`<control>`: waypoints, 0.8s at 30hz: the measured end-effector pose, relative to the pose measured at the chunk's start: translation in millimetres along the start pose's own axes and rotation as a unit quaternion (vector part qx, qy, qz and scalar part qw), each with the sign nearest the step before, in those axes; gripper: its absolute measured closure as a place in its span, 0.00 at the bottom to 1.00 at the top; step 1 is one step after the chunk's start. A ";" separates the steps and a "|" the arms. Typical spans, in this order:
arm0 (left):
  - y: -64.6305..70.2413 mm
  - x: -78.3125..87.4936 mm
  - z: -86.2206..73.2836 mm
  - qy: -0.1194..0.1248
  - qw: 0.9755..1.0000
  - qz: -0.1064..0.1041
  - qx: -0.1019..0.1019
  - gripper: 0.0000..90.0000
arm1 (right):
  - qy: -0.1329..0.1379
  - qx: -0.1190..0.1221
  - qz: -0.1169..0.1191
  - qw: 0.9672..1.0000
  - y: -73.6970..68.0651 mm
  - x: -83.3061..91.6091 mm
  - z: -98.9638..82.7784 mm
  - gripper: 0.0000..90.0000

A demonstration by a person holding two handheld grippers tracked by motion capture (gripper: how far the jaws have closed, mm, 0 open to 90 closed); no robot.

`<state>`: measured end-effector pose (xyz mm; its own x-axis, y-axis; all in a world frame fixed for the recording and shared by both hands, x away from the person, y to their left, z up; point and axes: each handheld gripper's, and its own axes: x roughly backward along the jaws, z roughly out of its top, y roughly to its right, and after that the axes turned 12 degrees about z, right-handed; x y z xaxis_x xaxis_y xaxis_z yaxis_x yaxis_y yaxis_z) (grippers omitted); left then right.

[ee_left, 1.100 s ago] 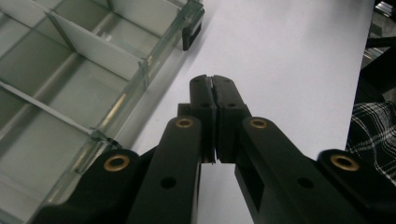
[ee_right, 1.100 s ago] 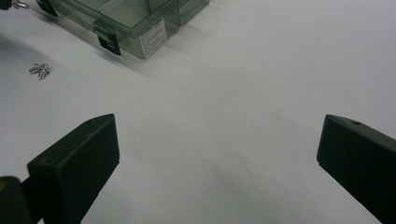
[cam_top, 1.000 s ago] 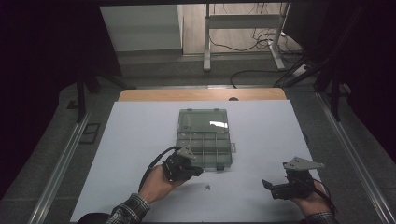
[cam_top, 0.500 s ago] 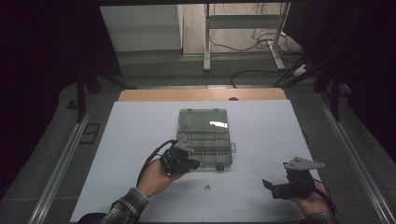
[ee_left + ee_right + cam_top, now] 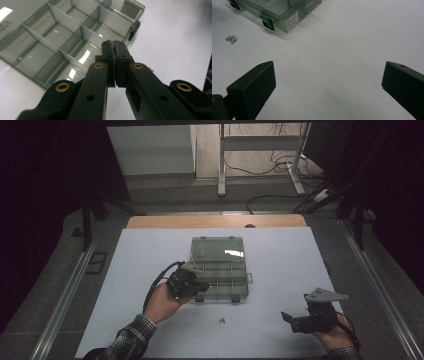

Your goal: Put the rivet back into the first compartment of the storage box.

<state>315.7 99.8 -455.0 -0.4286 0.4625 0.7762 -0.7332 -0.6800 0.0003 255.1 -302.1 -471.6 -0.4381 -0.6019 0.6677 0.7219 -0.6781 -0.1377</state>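
Over open smoky-clear plastic compartment box [image 5: 62, 42], left hand-held gripper [image 5: 114, 45] pressed together, likely carrying a screw; release next. Small metal screws [image 5: 221, 321] at six o'clock.

Translucent grey-green compartment box [image 5: 220, 268], lid open and lying flat behind it, resting on the white table with thin dividers forming rows of cells; black latches on its near wall. Small metal screws [image 5: 221, 321] lie loose together just in front, apart from the box.

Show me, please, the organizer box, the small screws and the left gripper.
Box [image 5: 220, 270], high view, divider grid.
Screws [image 5: 231, 38], right gripper view, middle of the cluster.
Left gripper [image 5: 114, 43], left gripper view, closed fingertips.
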 end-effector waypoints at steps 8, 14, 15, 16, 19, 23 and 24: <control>-15.5 0.5 3.8 -0.003 1.000 0.017 0.012 0.99 | 0.000 -0.001 0.001 1.000 0.0 -0.1 0.0 0.00; -26.3 -2.5 6.4 -0.009 0.999 0.030 0.021 0.99 | -0.001 -0.001 0.001 1.000 0.1 -0.1 -0.1 0.00; -28.1 -3.5 6.5 -0.009 0.999 0.032 0.023 0.99 | -0.001 -0.001 0.001 1.000 0.2 -0.1 -0.1 0.00; -30.0 -4.4 6.6 -0.011 0.999 0.034 0.025 0.99 | -0.001 -0.001 0.001 1.000 0.2 -0.1 -0.2 0.00; -35.7 -7.4 6.2 -0.015 0.999 0.040 0.031 0.99 | -0.001 -0.001 0.001 1.000 0.3 -0.1 -0.2 0.00; -43.4 -10.9 5.7 -0.019 0.998 0.046 0.039 0.99 | -0.001 -0.001 0.002 1.000 0.4 0.0 -0.2 0.00; -45.1 -11.9 5.5 -0.019 0.998 0.048 0.042 0.99 | -0.001 -0.001 0.001 1.000 0.4 0.0 -0.2 0.00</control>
<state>356.8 121.8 -460.7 -0.4729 0.3724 0.7986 -0.6423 -0.7661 -0.0231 255.3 -302.4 -471.8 -0.4351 -0.6032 0.6685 0.7220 -0.6773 -0.1412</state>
